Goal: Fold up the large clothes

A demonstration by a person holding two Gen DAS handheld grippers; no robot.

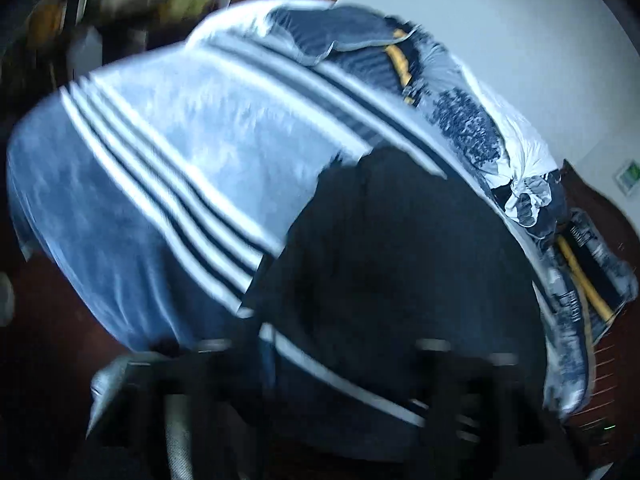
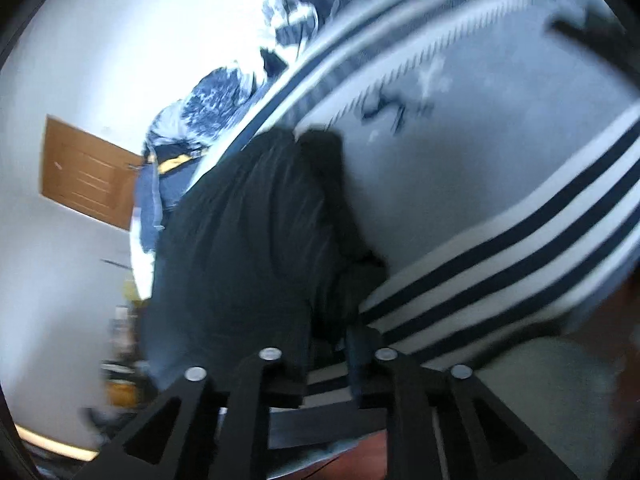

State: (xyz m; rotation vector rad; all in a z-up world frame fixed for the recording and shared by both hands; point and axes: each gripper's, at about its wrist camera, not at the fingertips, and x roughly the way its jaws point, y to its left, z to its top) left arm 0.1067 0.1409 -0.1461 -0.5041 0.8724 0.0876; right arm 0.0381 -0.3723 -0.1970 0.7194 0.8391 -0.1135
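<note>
Although both views are smeared by motion, the dark, nearly black garment (image 1: 384, 264) can be made out lying on a bed covered with a pale grey-blue blanket with white and navy stripes (image 1: 168, 168). In the left wrist view the garment spreads across the lower centre of the blanket and runs down to the left hand-held gripper (image 1: 320, 384); a white stripe on a dark cloth edge (image 1: 340, 384) crosses between the gripper's blurred dark fingers (image 1: 208, 364). Whether these fingers are closed on the fabric cannot be told. Beyond the garment, along the far edge of the bed, lies a rumpled blue-and-white patterned quilt with yellow trim (image 1: 460, 120).

In the right wrist view the same garment (image 2: 248, 240) lies bunched in folds, its lower end reaching the right hand-held gripper (image 2: 328, 364). The gripper's black fingers (image 2: 256, 376) stand apart, with dark cloth and striped blanket (image 2: 500, 248) showing in the gap; whether anything is held cannot be told. A brown wooden door (image 2: 88, 172) is set in the white wall (image 2: 80, 60) behind the bed.
</note>
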